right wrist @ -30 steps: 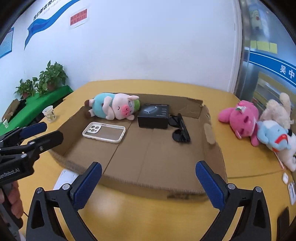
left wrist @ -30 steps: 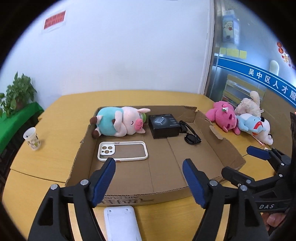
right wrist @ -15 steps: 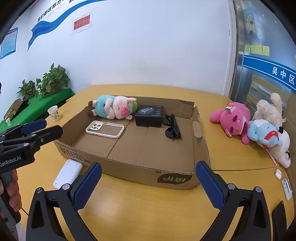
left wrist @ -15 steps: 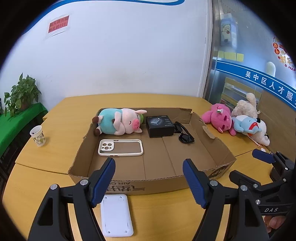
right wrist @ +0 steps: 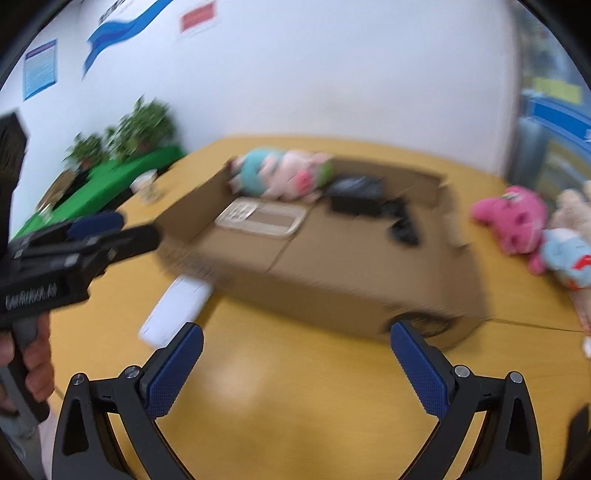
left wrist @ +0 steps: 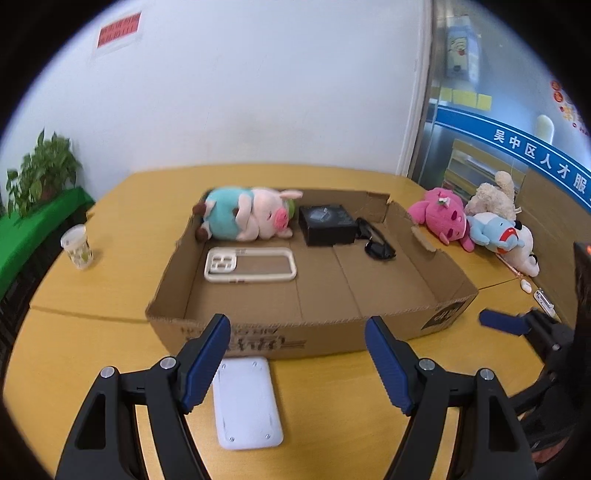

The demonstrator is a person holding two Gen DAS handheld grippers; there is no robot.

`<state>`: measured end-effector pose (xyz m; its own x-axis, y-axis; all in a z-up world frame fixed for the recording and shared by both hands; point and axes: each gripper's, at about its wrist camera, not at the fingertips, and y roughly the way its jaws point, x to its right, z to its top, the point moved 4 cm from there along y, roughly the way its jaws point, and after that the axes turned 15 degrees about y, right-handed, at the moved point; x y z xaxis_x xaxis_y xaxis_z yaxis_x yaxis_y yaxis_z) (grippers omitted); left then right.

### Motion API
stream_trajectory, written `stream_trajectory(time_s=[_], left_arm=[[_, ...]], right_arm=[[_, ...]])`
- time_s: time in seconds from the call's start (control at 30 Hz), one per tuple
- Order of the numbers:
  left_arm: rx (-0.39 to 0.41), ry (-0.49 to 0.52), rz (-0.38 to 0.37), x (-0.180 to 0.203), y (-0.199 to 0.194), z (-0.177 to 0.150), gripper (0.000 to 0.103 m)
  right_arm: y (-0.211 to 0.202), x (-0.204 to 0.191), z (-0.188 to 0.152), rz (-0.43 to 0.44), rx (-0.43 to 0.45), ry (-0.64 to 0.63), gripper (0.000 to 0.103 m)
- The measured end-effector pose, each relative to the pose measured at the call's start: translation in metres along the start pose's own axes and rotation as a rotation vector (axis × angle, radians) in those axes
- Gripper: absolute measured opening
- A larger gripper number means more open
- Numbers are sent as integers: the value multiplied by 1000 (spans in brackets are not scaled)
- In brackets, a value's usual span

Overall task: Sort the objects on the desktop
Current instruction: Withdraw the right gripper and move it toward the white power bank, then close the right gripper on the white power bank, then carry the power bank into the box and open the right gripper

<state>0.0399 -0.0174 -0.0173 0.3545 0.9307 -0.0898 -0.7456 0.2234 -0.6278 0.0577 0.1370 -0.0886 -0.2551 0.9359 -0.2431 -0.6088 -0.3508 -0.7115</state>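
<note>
Left wrist: white device (left wrist: 247, 401) beneath left hand-held gripper (left wrist: 295, 363).

You face a plain white wall (left wrist: 258, 92) with a red notice (left wrist: 119, 29) taped high on the left. Below it spreads a yellow wooden table (left wrist: 92, 354), its surface split by a seam. To your left, leafy potted plants (left wrist: 40, 173) stand on a green-covered ledge (left wrist: 33, 221). To your right, a glass partition (left wrist: 480, 140) carries a blue band with white Chinese characters and yellow sticky notes (left wrist: 465, 98). In the right wrist view, blurred, blue posters (right wrist: 40, 68) hang on that wall. Lighting is even and bright.
</note>
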Motion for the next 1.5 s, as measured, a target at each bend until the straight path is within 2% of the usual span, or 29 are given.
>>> stream_trajectory(time_s=[0.13,0.23,0.37,0.47,0.63,0.73,0.8,0.83,0.87,0.9,1.0,1.1,1.2,1.33,1.5], left_arm=[[-108,-41,20,-25,22,-27,75],[-165,-90,-77,-38,39,-48,75],[-195,-116,-55,-56,58,-68,75],[-240,-162,-130,-66,79,-83,74],[-289,-193,-205,-69,103,-100,74],[-274,-203,-237,-69,103,-98,65],[-264,-226,-302,-68,103,-97,50],[-263,-238,-327,-66,104,-98,49],[-261,-242,-340,-65,104,-98,47],[-260,-240,-337,-63,105,-98,47],[-255,-243,-309,-61,99,-99,42],[-237,-240,-299,-62,89,-96,32],[-222,-215,-296,-56,80,-88,27],[-171,-180,-293,-40,61,-73,26],[-88,-106,-294,-16,39,-38,26]], right_arm=[[43,-27,-26,161,-165,4,103],[73,-48,-45,225,-272,-3,103],[97,-72,-60,276,-313,-17,103],[116,-85,-67,290,-340,-24,103],[128,-103,-65,281,-309,-70,103],[132,-108,-64,254,-291,-93,103],[133,-111,-65,241,-279,-117,101],[133,-115,-67,228,-271,-144,98],[132,-119,-69,219,-262,-174,90],[132,-124,-73,189,-246,-221,88],[129,-124,-75,145,-223,-245,79],[125,-120,-76,160,-216,-222,76],[117,-115,-75,204,-215,-183,75],[90,-105,-69,240,-164,-153,75],[52,-92,-46,229,-78,-145,75]])
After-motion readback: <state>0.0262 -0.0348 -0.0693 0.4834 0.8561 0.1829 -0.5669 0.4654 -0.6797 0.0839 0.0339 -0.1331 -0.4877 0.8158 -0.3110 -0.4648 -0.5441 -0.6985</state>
